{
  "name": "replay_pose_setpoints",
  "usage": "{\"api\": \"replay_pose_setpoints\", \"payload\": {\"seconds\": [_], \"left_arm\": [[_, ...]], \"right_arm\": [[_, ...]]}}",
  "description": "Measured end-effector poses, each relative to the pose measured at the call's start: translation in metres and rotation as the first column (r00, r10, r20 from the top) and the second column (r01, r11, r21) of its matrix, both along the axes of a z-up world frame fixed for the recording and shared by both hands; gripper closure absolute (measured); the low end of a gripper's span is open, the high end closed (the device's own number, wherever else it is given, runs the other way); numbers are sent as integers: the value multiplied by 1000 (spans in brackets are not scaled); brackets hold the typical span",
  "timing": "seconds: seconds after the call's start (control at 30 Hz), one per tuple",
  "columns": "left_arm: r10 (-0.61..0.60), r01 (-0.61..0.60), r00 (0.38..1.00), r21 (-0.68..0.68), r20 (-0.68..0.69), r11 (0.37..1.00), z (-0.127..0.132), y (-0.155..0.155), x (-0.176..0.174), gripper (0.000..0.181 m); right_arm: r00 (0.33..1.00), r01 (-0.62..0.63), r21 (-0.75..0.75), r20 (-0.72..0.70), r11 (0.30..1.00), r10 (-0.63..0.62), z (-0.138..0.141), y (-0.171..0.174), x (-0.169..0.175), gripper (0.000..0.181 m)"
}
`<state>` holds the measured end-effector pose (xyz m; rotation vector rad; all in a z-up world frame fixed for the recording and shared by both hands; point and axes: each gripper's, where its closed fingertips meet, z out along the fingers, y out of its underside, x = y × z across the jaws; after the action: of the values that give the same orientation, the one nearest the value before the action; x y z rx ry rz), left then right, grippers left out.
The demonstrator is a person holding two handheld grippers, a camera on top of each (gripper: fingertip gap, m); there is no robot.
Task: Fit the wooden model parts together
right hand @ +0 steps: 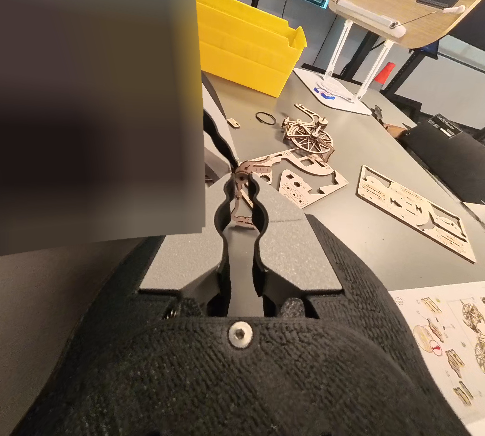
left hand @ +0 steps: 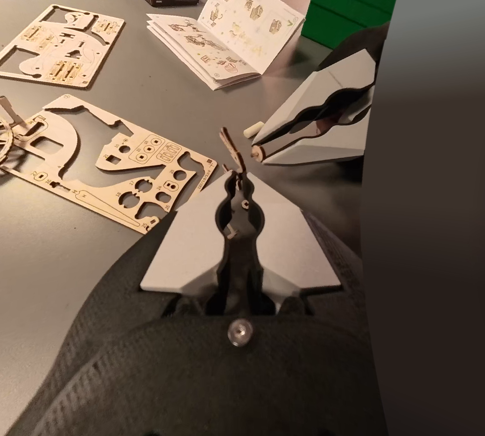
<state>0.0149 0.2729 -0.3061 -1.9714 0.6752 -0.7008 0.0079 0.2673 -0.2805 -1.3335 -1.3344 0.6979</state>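
Left gripper (left hand: 237, 174) pinches a slim wooden arm (left hand: 232, 146) upright. Right gripper (left hand: 258, 154) clamps a small peg disc (left hand: 256, 153), aimed to mate them.

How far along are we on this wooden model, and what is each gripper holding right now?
Done: a spoked wheel assembly lies built on the table, and the nearer part sheet has many empty cut-outs. In hand: the left gripper pinches a slim wooden frame piece; the right gripper grips a small round wooden peg just short of it, not yet joined. Left: the farther sheet still holds parts.
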Motion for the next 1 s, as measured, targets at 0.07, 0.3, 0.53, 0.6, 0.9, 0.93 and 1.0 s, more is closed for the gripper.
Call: {"api": "replay_pose_setpoints", "payload": {"seconds": [0.07,0.3,0.53,0.6,0.9,0.93,1.0], "left_arm": [[-5,5,1000,-14,8,1000,-1,0,0,170],[9,-8,1000,-25,25,1000,0,2,0,176],[31,-31,999,6,11,999,2,6,-3,179],[21,-20,1000,-12,16,1000,0,5,-2,179],[14,-13,1000,-29,16,999,-2,4,-5,179],[13,-12,1000,-30,18,999,-2,4,-5,179],[10,-9,1000,-35,23,999,-2,4,-5,179]], "right_arm": [[1000,7,-4,-1,1000,-7,0,1,0,175],[1000,7,-9,-5,1000,-7,0,2,0,175],[1000,7,-15,-6,1000,-8,0,2,0,175],[1000,10,-17,-5,1000,-10,0,2,0,175],[1000,20,-44,3,999,-20,-2,5,1,175],[1000,19,-48,3,999,-19,-2,5,1,175],[1000,20,-49,-2,999,-20,-1,5,2,175]]}}
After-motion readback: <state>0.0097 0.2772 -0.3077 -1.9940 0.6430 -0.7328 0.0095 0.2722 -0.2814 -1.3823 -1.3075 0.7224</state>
